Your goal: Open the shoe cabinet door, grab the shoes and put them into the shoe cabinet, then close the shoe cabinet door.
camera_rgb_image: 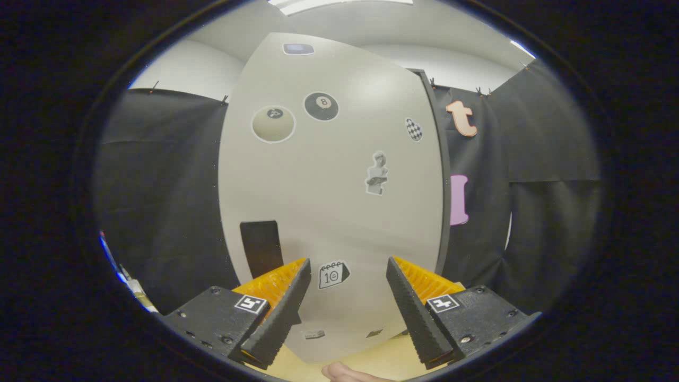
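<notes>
The shoe cabinet door point(329, 201) is a tall pale grey panel with several stickers on it, standing straight ahead of me and looking shut. A dark rectangular handle point(260, 248) sits low on its left side, just beyond my left finger. My gripper point(348, 270) is open, its fingers spread wide with nothing between them, pointing at the lower part of the door. I see no shoes.
Black cloth walls point(159, 201) hang on both sides of the cabinet. A strip of light wooden floor point(392, 358) lies under the fingers, with part of a person's hand point(345, 373) at its near edge.
</notes>
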Tool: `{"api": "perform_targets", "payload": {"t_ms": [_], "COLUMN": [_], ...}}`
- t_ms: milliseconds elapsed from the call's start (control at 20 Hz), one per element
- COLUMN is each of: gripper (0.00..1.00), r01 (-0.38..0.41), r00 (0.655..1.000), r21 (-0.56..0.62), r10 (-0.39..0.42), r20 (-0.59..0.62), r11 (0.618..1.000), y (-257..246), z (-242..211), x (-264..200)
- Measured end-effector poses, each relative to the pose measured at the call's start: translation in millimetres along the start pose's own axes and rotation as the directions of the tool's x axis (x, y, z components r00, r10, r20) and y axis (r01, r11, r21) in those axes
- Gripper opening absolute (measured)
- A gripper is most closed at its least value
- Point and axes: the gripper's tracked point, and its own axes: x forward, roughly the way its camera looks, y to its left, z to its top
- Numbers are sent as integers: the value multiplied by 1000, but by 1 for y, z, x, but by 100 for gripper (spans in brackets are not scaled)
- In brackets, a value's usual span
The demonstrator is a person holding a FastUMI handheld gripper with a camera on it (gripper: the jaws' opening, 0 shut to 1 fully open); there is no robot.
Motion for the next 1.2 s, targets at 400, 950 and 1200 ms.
{"api": "perform_targets", "payload": {"t_ms": [400,950,1200], "gripper": [96,97,97], "r01": [20,97,142], "r00": [1000,995,984], "r21": [-38,-41,-44], "r10": [-20,-97,-136], "r20": [0,19,113], "r11": [999,994,989], "y": [27,9,5], "z": [-17,-59,-58], "x": [4,-91,-151]}}
